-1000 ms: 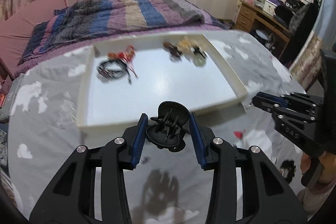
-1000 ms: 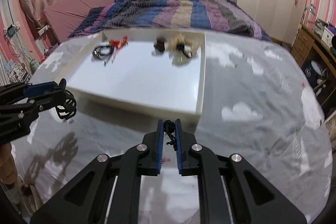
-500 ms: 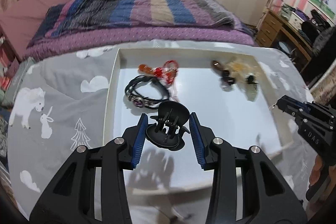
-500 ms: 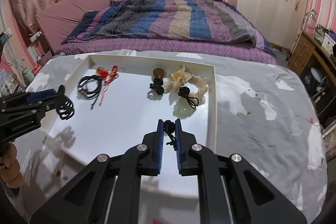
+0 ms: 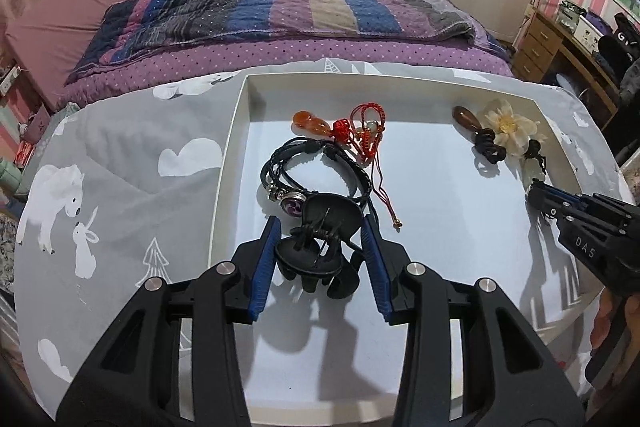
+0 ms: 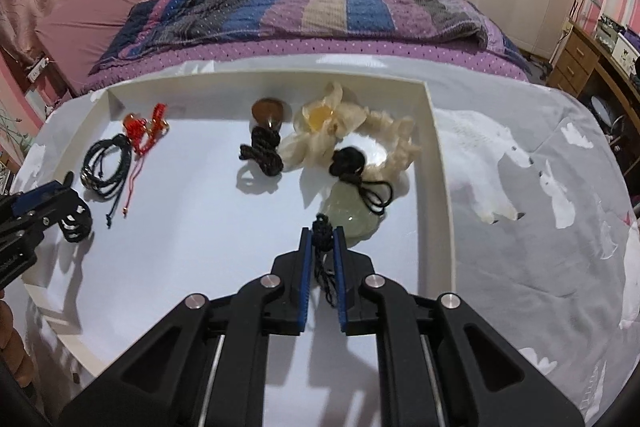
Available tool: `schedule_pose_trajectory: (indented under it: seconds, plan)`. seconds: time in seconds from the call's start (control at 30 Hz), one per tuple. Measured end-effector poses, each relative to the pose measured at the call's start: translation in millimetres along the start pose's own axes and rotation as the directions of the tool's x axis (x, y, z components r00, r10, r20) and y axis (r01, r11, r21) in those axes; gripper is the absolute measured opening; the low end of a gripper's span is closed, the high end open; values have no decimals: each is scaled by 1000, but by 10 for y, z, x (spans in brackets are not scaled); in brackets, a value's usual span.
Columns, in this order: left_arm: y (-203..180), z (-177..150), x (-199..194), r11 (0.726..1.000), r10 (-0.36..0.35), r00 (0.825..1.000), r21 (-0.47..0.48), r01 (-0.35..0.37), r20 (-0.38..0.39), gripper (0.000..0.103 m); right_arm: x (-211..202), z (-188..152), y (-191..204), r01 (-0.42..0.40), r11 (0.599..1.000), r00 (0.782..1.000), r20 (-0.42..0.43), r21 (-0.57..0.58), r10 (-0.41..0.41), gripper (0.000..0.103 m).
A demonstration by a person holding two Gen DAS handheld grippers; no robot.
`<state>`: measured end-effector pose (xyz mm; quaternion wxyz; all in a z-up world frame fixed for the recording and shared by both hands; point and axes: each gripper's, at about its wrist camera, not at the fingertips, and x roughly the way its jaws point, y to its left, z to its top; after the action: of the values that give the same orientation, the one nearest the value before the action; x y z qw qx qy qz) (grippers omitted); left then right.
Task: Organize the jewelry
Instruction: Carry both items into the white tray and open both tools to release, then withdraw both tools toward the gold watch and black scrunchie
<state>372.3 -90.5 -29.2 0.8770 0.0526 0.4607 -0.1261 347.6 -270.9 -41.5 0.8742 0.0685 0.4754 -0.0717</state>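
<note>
left wrist view: the left hand-held gripper [image 5: 320, 255], jaws part-way open and pressed on a black claw hair clip [image 5: 320, 247], now hangs over the near left of the white tray [image 5: 232, 147], where a second ago it was short of the tray's front wall above the grey animal-print cloth [image 5: 120, 187] on the worktop. just beyond the clip lie a black cord bracelet [image 5: 296, 171] and a red knotted cord charm [image 5: 360, 131] with an orange stone; a brown pendant [image 5: 466, 117] and a cream fabric flower [image 5: 508, 127] sit at the far right. the right hand-held gripper [image 5: 538, 189] shows at the right edge, over the tray.

right wrist view: the right hand-held gripper [image 6: 322, 239], jaws nearly together, pinches a black braided cord [image 6: 322, 235] that dangles between its fingers; what hangs from the cord cannot be made out. it too has crossed the tray wall and now sits just short of a pale green pendant [image 6: 352, 219] and the cream flower scrunchie [image 6: 340, 135]. the left hand-held gripper [image 6: 68, 215] with its clip appears at the left edge, beside the bracelet.

both pieces have been carried in over the tray, each near like items, so the set-down looks to be next; neither has been let go.
</note>
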Motion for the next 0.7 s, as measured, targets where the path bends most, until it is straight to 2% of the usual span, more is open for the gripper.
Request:
schedule_pose_trajectory:
  seconds: [0.23, 0.33, 0.4, 0.43, 0.47, 0.53, 0.6, 0.67, 0.7]
  plan:
    - [-11, 8, 20, 1000, 2, 1000, -2, -2, -2, 43, 10, -13, 22, 17, 1000, 1000, -6, -7, -17, 12]
    - [-26, -9, 19, 1000, 17, 1000, 9, -17, 0, 50, 7, -18, 32, 26, 1000, 1000, -11, -16, -27, 14]
    - [-42, -20, -4, 999, 28, 1000, 18, -28, 8, 52, -7, -17, 38, 26, 999, 1000, -14, -19, -26, 24]
    - [-42, -26, -25, 999, 28, 1000, 21, -28, 12, 56, -18, -16, 36, 26, 999, 1000, -12, -19, -26, 36]
    - [-42, -30, -49, 999, 28, 999, 20, -28, 16, 63, -54, -19, 34, 29, 999, 1000, -3, -18, -29, 43]
    - [-33, -42, -142, 999, 37, 999, 18, -37, 36, 71, -138, -18, 21, 37, 999, 999, 16, -16, -37, 47]
    - [-11, -57, -258, 999, 48, 997, 19, -49, 57, 81, -243, -3, 1, 33, 999, 999, 28, -11, -33, 57]
    - [19, -81, -390, 998, 58, 995, 19, -59, 79, 95, -387, -2, -30, 31, 999, 998, 46, -8, -31, 75]
    - [43, -109, -495, 997, 70, 993, 15, -72, 98, 97, -457, -13, -40, 34, 999, 998, 59, -10, -34, 79]
